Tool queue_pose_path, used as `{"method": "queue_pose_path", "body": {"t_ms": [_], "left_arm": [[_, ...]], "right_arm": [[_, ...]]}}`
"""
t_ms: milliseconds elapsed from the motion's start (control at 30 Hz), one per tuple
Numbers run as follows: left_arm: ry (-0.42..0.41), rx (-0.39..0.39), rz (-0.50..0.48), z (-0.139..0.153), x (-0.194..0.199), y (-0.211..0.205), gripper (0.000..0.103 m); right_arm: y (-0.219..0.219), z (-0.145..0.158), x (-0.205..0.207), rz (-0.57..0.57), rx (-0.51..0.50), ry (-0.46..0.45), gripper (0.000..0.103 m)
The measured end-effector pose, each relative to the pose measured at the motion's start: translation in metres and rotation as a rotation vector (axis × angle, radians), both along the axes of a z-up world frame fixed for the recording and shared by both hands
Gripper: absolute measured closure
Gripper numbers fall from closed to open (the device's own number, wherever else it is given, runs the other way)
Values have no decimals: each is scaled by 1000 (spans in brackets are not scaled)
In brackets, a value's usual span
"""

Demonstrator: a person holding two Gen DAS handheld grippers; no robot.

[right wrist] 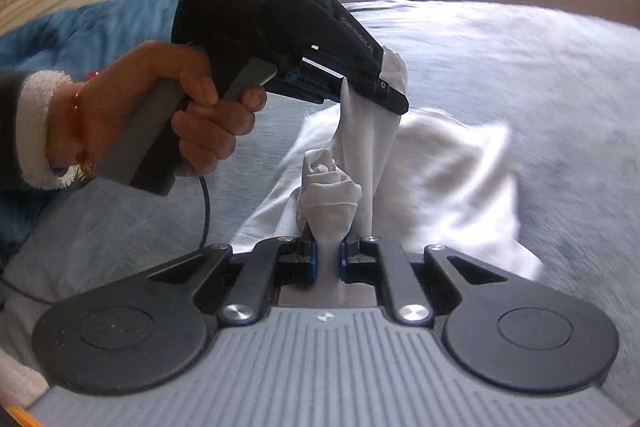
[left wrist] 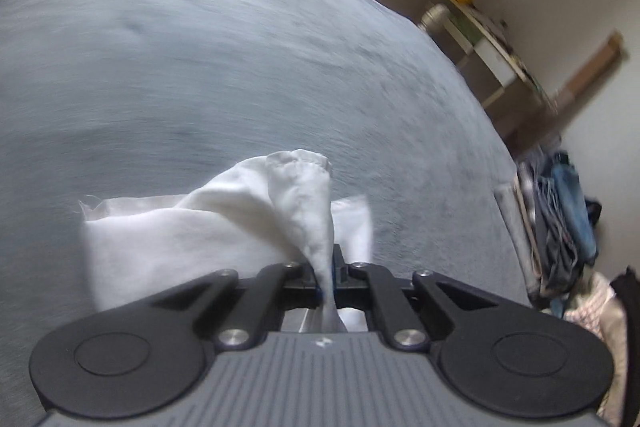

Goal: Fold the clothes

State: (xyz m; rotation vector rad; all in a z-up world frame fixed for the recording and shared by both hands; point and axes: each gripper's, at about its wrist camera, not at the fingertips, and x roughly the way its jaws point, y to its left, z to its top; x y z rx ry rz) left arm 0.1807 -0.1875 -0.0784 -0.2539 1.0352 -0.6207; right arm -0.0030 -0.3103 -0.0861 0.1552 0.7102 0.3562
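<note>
Both grippers pinch the white cloth (right wrist: 420, 167) above the grey bed (right wrist: 540, 67): right gripper (right wrist: 328, 259) clamps a bunched end; its view alone shows the left gripper (right wrist: 384, 87) and hand (right wrist: 176, 107).

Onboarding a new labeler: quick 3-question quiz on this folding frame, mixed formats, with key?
1. True or false: both grippers are shut on the white cloth.
2. The bedcover under the cloth is: A) grey B) red C) green.
3. Fill in: the left gripper is held by a ____.

Key: 1 true, the right gripper pinches it too; 2 A; 3 hand.
</note>
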Motion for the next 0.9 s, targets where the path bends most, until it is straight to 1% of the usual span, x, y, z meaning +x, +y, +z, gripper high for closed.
{"method": "queue_pose_path", "body": {"t_ms": [33, 133, 167, 200, 233, 267, 333, 433, 500, 600, 633, 733, 900], "left_arm": [[-7, 8, -13, -2, -1, -13, 99], [-28, 35, -41, -8, -7, -33, 98], [-30, 38, -55, -10, -10, -40, 96], [-28, 38, -76, -14, -12, -45, 91], [-26, 38, -97, -18, -13, -49, 77], [-23, 37, -113, -21, -14, -54, 60], [-14, 20, -110, -23, -18, -61, 45], [-21, -47, -117, -18, -24, -52, 44], [-41, -81, -129, -8, -30, -39, 44], [-101, -85, -161, 9, -45, -14, 43], [-123, -80, -173, 15, -51, -5, 41], [-182, -32, -218, 25, -76, 23, 39], [-224, 84, -292, 16, -124, 53, 39]], "right_arm": [[-8, -3, 0, -20, 10, 5, 95], [-28, -12, 0, -75, 38, 23, 95], [-34, -16, 0, -93, 47, 29, 95], [-40, -20, 1, -112, 63, 40, 95], [-46, -25, 3, -132, 79, 52, 95], [-53, -31, 4, -153, 108, 72, 95], [-67, -47, 6, -196, 177, 121, 95], [-79, -65, 8, -250, 280, 187, 95], [-83, -72, 7, -268, 323, 202, 94], [-90, -73, 3, -278, 393, 213, 92], [-93, -74, 2, -282, 417, 217, 91], [-107, -77, 0, -318, 501, 256, 90], [-129, -85, -13, -419, 611, 343, 85]]}}
